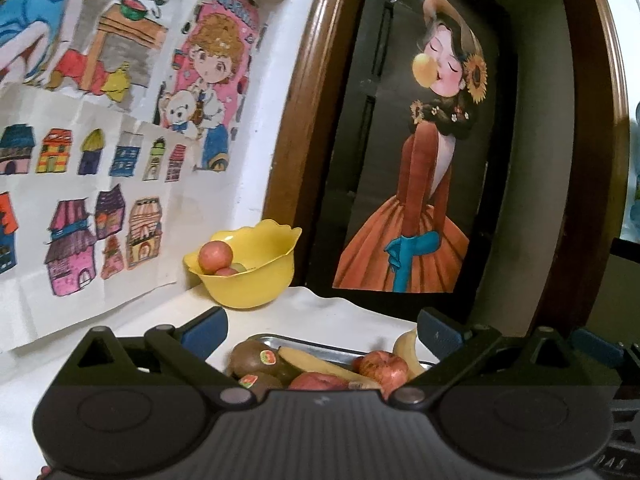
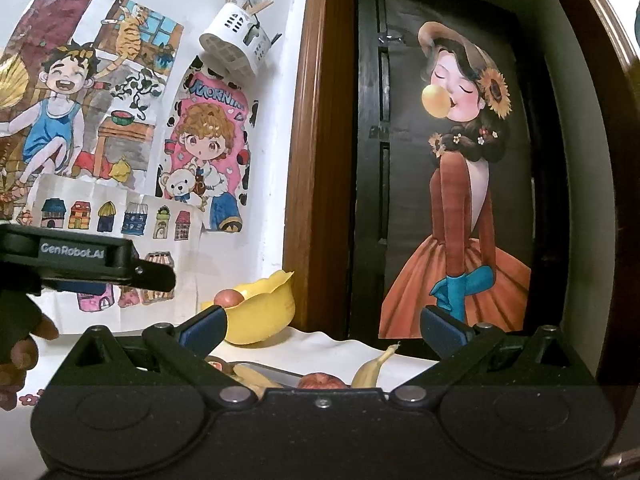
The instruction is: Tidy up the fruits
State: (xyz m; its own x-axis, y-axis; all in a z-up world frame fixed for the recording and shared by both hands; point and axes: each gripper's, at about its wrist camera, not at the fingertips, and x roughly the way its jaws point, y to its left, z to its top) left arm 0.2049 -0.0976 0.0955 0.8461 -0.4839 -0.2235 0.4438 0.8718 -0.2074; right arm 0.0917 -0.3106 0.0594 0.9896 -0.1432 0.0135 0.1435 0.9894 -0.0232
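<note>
Both the left gripper (image 1: pixel 322 330) and right gripper (image 2: pixel 322 330) hung with fingers apart, empty; the tray's apple (image 1: pixel 382 366) looked firm, smooth, likely best gripped across its middle.

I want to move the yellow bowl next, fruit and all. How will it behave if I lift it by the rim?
The yellow bowl looks like thin plastic, so probably light and slightly flexible at its wavy rim. The apples sit to one side, so it may tilt that way, and the round fruit could roll.

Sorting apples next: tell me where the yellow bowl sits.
The yellow bowl stands on the white tabletop against the wall, beside the wooden frame, beyond the metal tray.
</note>
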